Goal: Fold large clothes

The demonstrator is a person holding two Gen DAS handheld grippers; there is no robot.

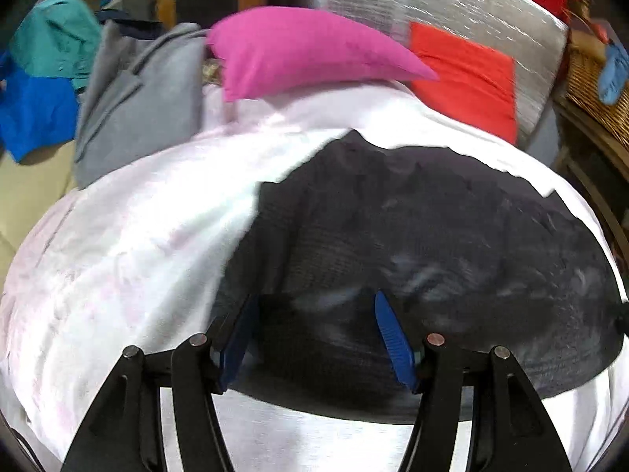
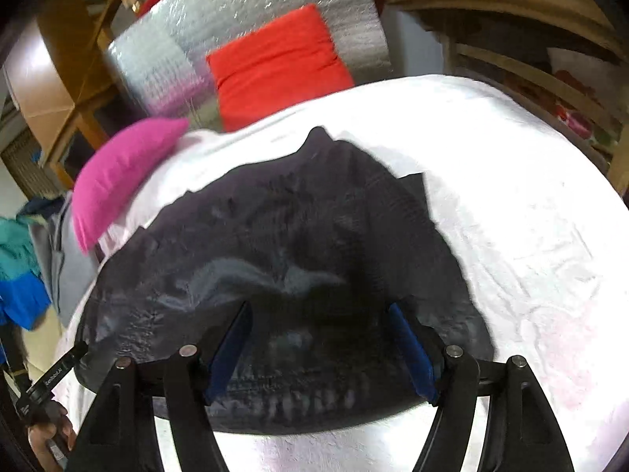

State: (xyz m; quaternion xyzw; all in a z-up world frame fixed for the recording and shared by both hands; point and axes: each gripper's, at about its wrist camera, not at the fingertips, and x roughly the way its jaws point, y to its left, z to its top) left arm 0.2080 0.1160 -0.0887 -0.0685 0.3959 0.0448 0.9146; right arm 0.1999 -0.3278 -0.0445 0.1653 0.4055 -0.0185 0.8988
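Now — dark garment (image 1: 412,236) lies spread on the white bedcover (image 1: 118,255), below the pink pillow (image 1: 298,47). Left gripper (image 1: 314,338) and right gripper (image 2: 322,350) hover over its near hem, jaws spread, nothing pinched. Fabric looks soft, light, limp — likely to sag and slide. Best taken at the near corners, pinching the hem edge.

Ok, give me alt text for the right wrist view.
A dark garment lies spread on a white bed sheet, with the right gripper open above its near edge. Behind are a pink pillow and a red cushion.
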